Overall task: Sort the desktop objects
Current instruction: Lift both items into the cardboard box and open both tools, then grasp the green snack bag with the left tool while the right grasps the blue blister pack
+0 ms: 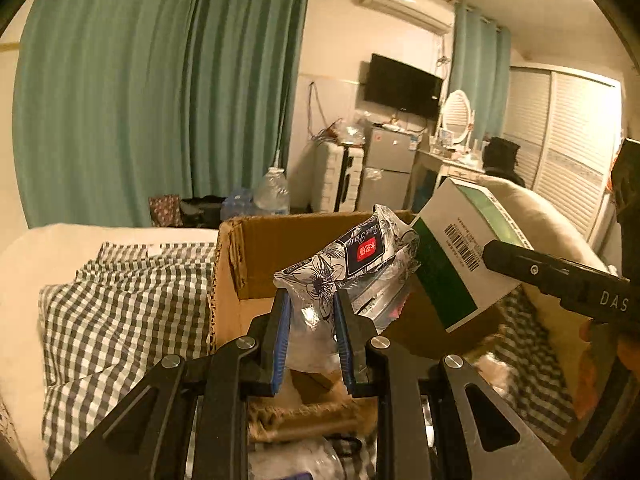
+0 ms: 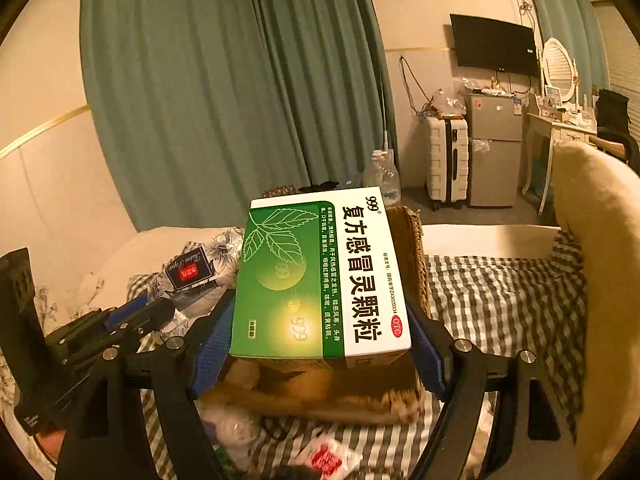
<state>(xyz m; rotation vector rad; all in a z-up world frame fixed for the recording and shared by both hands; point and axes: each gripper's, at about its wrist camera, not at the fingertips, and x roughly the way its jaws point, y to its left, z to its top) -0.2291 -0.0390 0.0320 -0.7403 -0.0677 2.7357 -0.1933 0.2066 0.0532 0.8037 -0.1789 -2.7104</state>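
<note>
L gripper point(image 1: 310, 312) clamped narrow on a tissue pack point(image 1: 352, 264), blue pads biting its near end; pack's long axis runs away from the jaws, up and to the right, far end hanging over the open carton point(image 1: 256, 252). R gripper point(image 2: 320, 344) spread wide and closed on a green/white med box point(image 2: 320, 276), pads on its two long sides, printed face up, long axis pointing fwd along the fingers toward the carton's far wall. Both items sit above the carton mouth, not down in it yet; from the L cam the med box is just right of the tissue pack, tilted, corner near touching it, can't tell if they actually touch. Carton rests on a checked blanket point(image 1: 120, 312) on the bed, flaps open, inside looks mostly free where visible. Key relation: carton opening lies straight ahead and below both jaws, L item nearer the left wall, R item nearer the right side. Guess is both are at the drop stage; next move prob needs lowering and letting go one at a time so the box doesn't land on the soft pack. Risk: pack is floppy and may snag the flap edge. Loose wrappers point(image 2: 328, 460) on the blanket near R gripper, unsorted.
</note>
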